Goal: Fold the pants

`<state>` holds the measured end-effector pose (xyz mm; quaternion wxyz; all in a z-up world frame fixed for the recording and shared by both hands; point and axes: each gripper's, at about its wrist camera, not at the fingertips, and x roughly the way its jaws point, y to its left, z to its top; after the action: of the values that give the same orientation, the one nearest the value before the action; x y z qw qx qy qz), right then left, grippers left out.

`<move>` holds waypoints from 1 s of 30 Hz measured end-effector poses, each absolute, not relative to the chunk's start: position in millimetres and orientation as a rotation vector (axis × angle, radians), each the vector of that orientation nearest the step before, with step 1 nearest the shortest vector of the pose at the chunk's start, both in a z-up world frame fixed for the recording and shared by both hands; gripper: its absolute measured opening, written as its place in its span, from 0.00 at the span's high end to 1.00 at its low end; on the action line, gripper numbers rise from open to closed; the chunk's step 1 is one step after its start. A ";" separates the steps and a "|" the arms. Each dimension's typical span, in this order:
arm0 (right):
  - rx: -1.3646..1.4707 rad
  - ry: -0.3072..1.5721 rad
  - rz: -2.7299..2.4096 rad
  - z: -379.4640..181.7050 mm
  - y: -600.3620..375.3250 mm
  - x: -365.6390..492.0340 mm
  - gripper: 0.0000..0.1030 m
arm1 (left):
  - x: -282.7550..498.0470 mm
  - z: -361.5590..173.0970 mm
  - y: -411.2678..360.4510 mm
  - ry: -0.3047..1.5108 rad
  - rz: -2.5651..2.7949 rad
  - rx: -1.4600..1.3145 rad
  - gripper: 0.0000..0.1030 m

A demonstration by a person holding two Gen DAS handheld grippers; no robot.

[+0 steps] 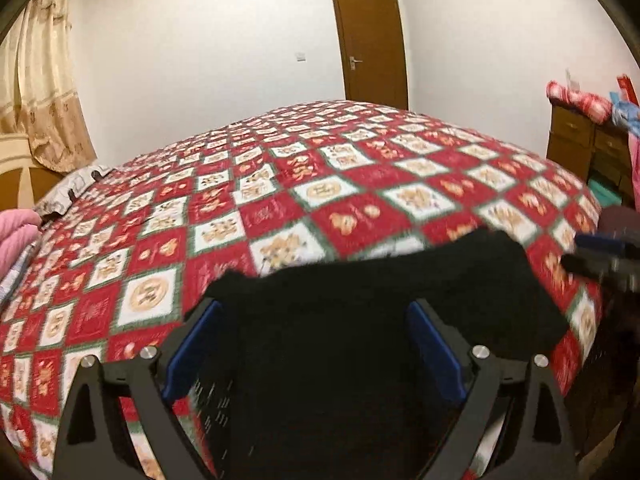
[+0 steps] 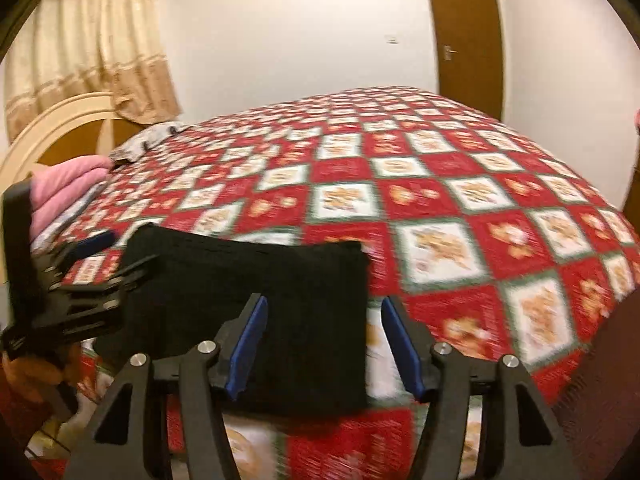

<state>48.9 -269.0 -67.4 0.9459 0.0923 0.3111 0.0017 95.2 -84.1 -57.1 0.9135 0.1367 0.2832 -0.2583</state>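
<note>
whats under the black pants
The black pants lie folded on the red and white patterned quilt, near its front edge. Whatever sits directly beneath the fabric is covered.

Warm, fairly bright indoor light falls from overhead, washing the far wall [image 1: 224,40] nearly white. Both views are smeared by motion blur, so the quilt [image 1: 320,184] pattern runs soft. The black pants [image 2: 248,280] show no detail. Fisheye bending curves the bed's edges, and dark vignetting fills the corners.
</note>
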 end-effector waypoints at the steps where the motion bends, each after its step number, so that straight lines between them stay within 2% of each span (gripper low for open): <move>1: 0.191 0.631 0.029 -68.5 -262.5 54.8 0.41 | 100.5 -57.6 -87.1 0.596 -0.538 0.270 0.07; 8: 0.242 0.755 0.106 -110.2 -242.6 85.5 0.42 | 141.6 -90.2 -102.8 0.776 -0.551 0.217 0.06; 11: 0.253 0.735 0.103 -110.4 -243.4 86.4 0.41 | 156.1 -100.0 -102.4 0.827 -0.560 0.182 0.00; 15: 0.246 0.728 0.104 -111.6 -242.3 85.7 0.41 | 171.4 -104.3 -104.5 0.881 -0.578 0.158 0.00; 18: 0.240 0.727 0.099 -110.9 -241.6 84.5 0.40 | 171.7 -104.0 -105.5 0.895 -0.583 0.166 0.00; 20: 0.244 0.729 0.113 -110.3 -240.7 84.9 0.33 | 169.3 -101.4 -104.3 0.903 -0.580 0.173 0.00; 22: 0.240 0.726 0.116 -110.3 -238.5 84.6 0.31 | 161.9 -93.0 -100.2 0.903 -0.559 0.176 0.00; 30: 0.357 0.641 0.111 -94.3 -251.9 69.0 0.29 | 131.9 -66.1 -65.1 0.811 -0.430 0.201 0.00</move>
<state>69.0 -251.9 -94.3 0.9319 0.1743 0.3134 0.0541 131.9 -65.1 -66.1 0.8916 0.0970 0.3908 -0.2069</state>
